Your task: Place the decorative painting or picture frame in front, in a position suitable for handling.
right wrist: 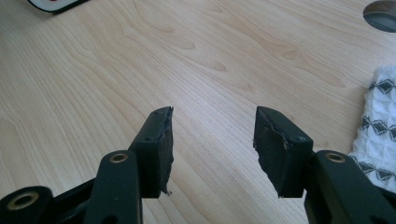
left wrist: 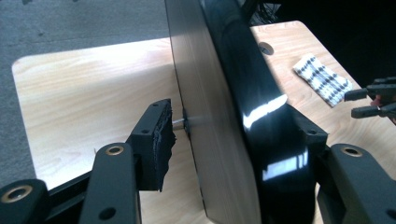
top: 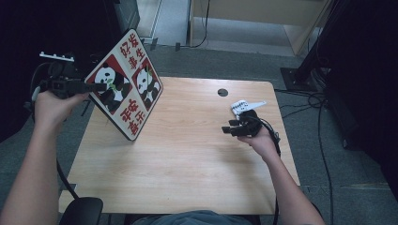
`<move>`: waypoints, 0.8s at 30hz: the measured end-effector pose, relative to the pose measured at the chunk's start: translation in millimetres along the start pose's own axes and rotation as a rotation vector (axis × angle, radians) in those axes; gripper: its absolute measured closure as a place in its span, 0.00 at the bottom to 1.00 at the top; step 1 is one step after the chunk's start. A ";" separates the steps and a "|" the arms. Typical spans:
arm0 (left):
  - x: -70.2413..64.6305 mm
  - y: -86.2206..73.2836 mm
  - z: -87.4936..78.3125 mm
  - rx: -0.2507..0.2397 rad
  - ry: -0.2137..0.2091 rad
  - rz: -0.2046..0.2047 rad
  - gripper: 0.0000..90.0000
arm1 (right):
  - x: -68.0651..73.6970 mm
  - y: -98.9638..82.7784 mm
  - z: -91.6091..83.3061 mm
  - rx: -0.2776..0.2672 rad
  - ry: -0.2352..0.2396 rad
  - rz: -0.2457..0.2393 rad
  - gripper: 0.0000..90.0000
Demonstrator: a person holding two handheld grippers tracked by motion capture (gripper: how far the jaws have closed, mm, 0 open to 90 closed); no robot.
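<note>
1. The panda board (top: 126, 84) is tilted up over the table's (top: 187, 164) far-left corner, its lowest corner down by the wood, its face toward the right gripper.
2. Left gripper (top: 91, 87) is clamped on its left edge, so the board sits edge-on between those jaws.
3. Right gripper (top: 230, 130) hovers well apart, across the table, jaws spread and empty, with a patterned cloth (top: 245, 107) just beside it.

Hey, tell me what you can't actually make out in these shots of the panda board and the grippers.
- Panda board: in the left gripper view its printed face is turned away, edge-on.
- Left gripper: its far pad sits behind the board, so contact there is hidden.
- Patterned cloth: cut off by the right edge of the right gripper view.
- Red characters on the board: too small to read in the high view.
</note>
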State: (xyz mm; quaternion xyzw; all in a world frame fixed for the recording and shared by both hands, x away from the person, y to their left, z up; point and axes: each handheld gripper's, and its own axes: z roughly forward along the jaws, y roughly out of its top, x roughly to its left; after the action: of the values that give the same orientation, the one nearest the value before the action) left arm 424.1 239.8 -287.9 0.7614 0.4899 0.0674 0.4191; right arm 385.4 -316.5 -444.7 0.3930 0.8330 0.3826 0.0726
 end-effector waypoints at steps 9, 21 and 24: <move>2.8 34.4 5.9 0.019 -0.001 -0.003 0.48 | 0.7 0.0 0.8 0.005 0.003 0.001 0.53; 14.7 69.3 22.4 0.097 0.006 -0.015 0.49 | -1.4 -1.3 -1.9 0.002 0.001 0.004 0.53; 19.5 79.5 28.6 0.119 0.016 -0.030 0.50 | -2.4 -2.0 -2.2 0.008 0.001 0.016 0.53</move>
State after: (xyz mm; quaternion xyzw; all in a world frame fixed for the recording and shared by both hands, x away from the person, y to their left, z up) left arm 503.6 225.7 -256.2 0.7771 0.5078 0.0379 0.3699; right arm 384.9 -320.3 -445.0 0.3996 0.8314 0.3800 0.0677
